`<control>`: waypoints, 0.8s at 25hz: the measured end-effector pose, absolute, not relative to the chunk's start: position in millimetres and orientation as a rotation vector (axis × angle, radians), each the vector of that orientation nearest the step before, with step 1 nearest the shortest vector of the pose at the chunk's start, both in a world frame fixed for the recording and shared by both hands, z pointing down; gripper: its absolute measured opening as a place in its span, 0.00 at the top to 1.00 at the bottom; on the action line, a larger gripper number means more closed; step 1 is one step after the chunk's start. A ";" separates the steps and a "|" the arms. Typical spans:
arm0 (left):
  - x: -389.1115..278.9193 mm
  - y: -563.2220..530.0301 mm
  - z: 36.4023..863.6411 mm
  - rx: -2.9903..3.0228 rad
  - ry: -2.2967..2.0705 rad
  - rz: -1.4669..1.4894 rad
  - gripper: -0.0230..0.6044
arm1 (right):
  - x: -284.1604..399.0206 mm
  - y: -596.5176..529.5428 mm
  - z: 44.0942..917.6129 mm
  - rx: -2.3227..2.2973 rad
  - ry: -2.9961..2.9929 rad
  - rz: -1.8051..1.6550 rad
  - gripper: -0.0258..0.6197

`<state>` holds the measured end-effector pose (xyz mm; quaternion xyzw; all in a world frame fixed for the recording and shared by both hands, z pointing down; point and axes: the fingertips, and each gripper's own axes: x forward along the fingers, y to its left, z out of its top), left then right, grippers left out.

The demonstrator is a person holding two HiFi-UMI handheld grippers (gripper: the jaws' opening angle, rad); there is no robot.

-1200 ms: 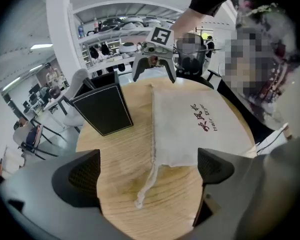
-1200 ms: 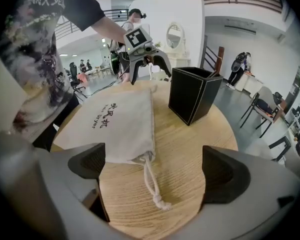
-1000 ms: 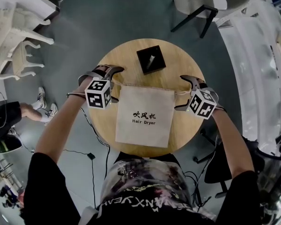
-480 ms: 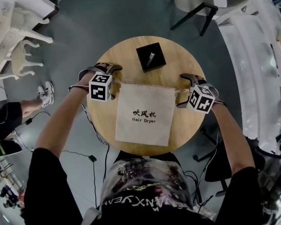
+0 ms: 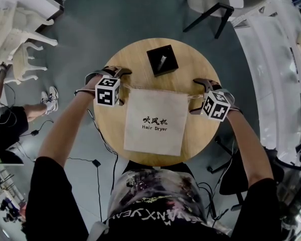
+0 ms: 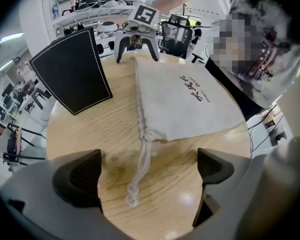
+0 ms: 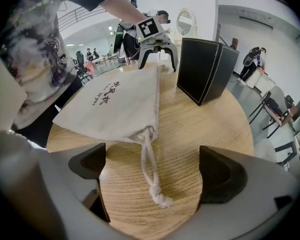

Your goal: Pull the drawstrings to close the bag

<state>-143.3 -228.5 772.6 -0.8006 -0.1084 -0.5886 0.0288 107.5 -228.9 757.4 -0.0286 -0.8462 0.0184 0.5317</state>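
Observation:
A cream cloth bag (image 5: 155, 120) printed "Hair Dryer" lies flat on the round wooden table (image 5: 190, 67), its mouth toward the far side. My left gripper (image 5: 121, 84) is open at the bag's top left corner; the left drawstring (image 6: 140, 171) lies on the wood between its jaws, knot nearest the camera. My right gripper (image 5: 196, 97) is open at the top right corner, with the right drawstring (image 7: 151, 176) and its knot lying loose between the jaws. The bag (image 6: 182, 101) (image 7: 117, 101) spans between both grippers.
A black box (image 5: 162, 60) (image 6: 72, 71) (image 7: 206, 66) stands on the table just beyond the bag's mouth. A chair (image 5: 215, 4) is past the table, white furniture (image 5: 15, 39) at far left, and a person (image 5: 20, 117) by cables on the floor.
My left gripper has shifted slightly right, toward the bag's corner. The right gripper has barely moved. The person at left has moved about.

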 end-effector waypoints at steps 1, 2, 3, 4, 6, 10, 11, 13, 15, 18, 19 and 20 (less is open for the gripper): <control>-143.3 -228.3 772.4 -2.469 -0.331 -1.814 0.03 | 107.5 -228.7 757.3 -0.068 -2.021 0.043 0.07; -143.5 -228.4 772.1 -2.468 -0.328 -1.812 0.03 | 107.4 -228.8 757.1 -0.070 -2.022 0.043 0.07; -143.7 -228.6 771.8 -2.468 -0.325 -1.811 0.03 | 107.3 -228.9 756.9 -0.071 -2.023 0.042 0.07; -143.7 -228.9 771.6 -2.468 -0.324 -1.811 0.03 | 107.3 -229.1 756.7 -0.073 -2.023 0.042 0.08; -143.4 -229.3 771.8 -2.466 -0.324 -1.813 0.03 | 107.3 -228.8 756.1 -0.078 -2.025 0.041 0.09; -142.8 -229.3 771.1 -2.468 -0.321 -1.816 0.03 | 107.8 -227.7 753.5 -0.085 -2.033 0.039 0.15; -142.7 -229.7 770.7 -2.469 -0.317 -1.817 0.03 | 107.9 -227.5 752.6 -0.088 -2.035 0.038 0.17; -142.4 -231.1 770.4 -2.478 -0.303 -1.819 0.04 | 107.3 -225.9 750.8 -0.102 -2.041 0.032 0.25; -141.8 -232.7 769.5 -2.489 -0.288 -1.821 0.06 | 106.6 -223.1 749.4 -0.115 -2.047 0.023 0.33; -139.7 -235.0 767.0 -2.508 -0.264 -1.815 0.13 | 107.6 -221.2 748.1 -0.116 -2.054 0.024 0.38; -139.1 -235.3 766.3 -2.513 -0.258 -1.813 0.14 | 108.1 -221.4 747.8 -0.114 -2.056 0.026 0.39; -138.8 -235.6 765.9 -2.516 -0.254 -1.812 0.15 | 108.3 -221.8 747.4 -0.113 -2.059 0.027 0.40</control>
